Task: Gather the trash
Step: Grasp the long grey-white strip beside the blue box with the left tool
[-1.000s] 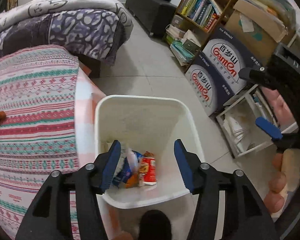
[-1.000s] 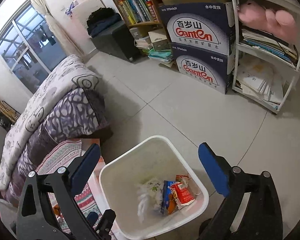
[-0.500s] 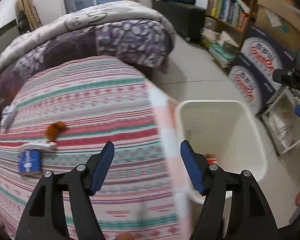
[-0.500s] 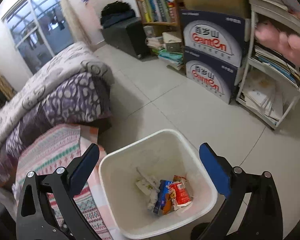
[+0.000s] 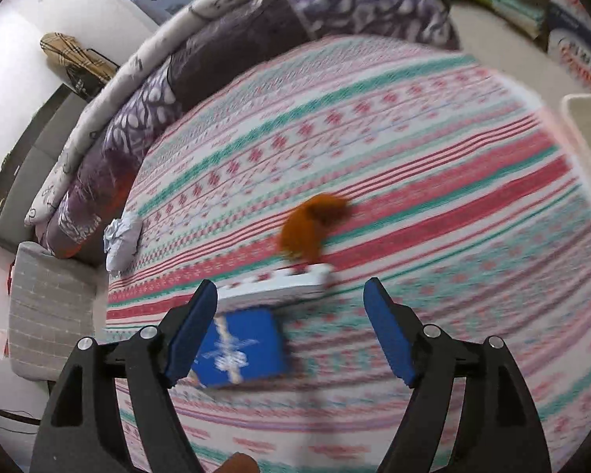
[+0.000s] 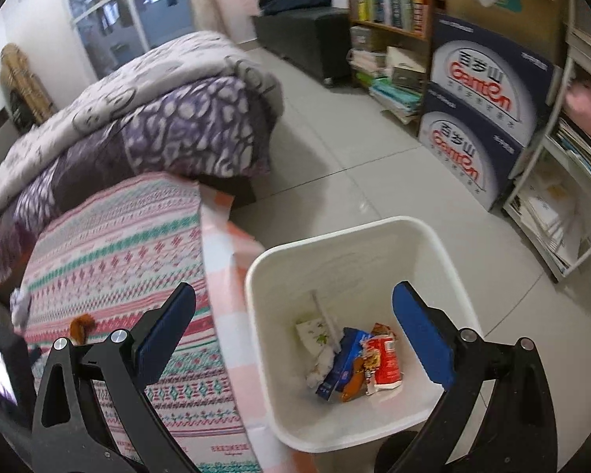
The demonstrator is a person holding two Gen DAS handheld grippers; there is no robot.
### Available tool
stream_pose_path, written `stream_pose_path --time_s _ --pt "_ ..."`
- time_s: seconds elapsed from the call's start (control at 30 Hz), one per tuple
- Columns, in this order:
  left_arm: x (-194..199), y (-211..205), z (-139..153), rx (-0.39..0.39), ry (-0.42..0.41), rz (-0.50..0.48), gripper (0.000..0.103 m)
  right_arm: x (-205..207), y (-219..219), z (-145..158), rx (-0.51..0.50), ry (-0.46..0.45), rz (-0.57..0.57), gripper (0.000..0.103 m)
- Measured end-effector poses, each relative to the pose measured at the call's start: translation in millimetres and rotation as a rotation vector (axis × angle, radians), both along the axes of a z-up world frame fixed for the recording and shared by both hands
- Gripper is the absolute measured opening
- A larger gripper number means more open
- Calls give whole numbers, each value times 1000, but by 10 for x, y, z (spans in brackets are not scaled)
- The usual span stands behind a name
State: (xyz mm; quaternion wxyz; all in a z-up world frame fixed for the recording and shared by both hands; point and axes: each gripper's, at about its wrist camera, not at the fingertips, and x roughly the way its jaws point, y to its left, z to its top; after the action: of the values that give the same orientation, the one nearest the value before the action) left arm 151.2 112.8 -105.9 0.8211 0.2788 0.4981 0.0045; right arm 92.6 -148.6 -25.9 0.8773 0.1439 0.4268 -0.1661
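In the left wrist view my left gripper (image 5: 291, 331) hangs over the striped tablecloth (image 5: 413, 165), its jaws opening with nothing between the pads. A blue box (image 5: 242, 349) lies just inside its left finger, a flat white packet (image 5: 279, 285) beyond it, then an orange-brown scrap (image 5: 311, 226). A crumpled white tissue (image 5: 120, 236) sits at the cloth's left edge. In the right wrist view my right gripper (image 6: 295, 335) stands open and empty above the white bin (image 6: 449, 260), which holds wrappers (image 6: 378, 358). The orange-brown scrap (image 6: 80, 325) shows far left.
A folded purple and white quilt (image 6: 157, 126) lies beyond the table. Stacked water cartons (image 6: 480, 118), a bookshelf (image 6: 390, 4) and a white wire rack (image 6: 563, 197) line the right side. Tiled floor (image 6: 335, 149) lies between them. A grey seat (image 5: 47, 307) stands left of the table.
My left gripper swung left from above the bin to over the tablecloth, and its jaws widened. The right gripper shifted left slightly, staying over the bin, so more of the table shows.
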Motion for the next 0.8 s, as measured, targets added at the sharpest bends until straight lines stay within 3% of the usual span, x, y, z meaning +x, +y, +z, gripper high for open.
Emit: stream_pose_path --time_s 0.13,0.23,0.43,0.47,0.6,0.63,0.8 --pt "213 237 -169 22 56 -21 75 97 246 -64 -10 23 71 96" --pt "300 385 -230 -13 70 -46 73 164 490 -130 -13 39 160 96" --pt "511 706 -94 -186 85 -22 38 249 1079 -269 -51 51 401 96" --pt "530 763 -65 -208 84 -7 28 249 1142 -279 -56 50 427 96" --pt "646 1140 65 -313 60 90 14 250 1489 -353 -79 44 584 96" --pt "672 1259 80 -338 57 123 2 242 1565 -362 -87 40 617 96" --pt "698 1748 80 -445 74 240 0 214 2066 -410 -115 20 819 96"
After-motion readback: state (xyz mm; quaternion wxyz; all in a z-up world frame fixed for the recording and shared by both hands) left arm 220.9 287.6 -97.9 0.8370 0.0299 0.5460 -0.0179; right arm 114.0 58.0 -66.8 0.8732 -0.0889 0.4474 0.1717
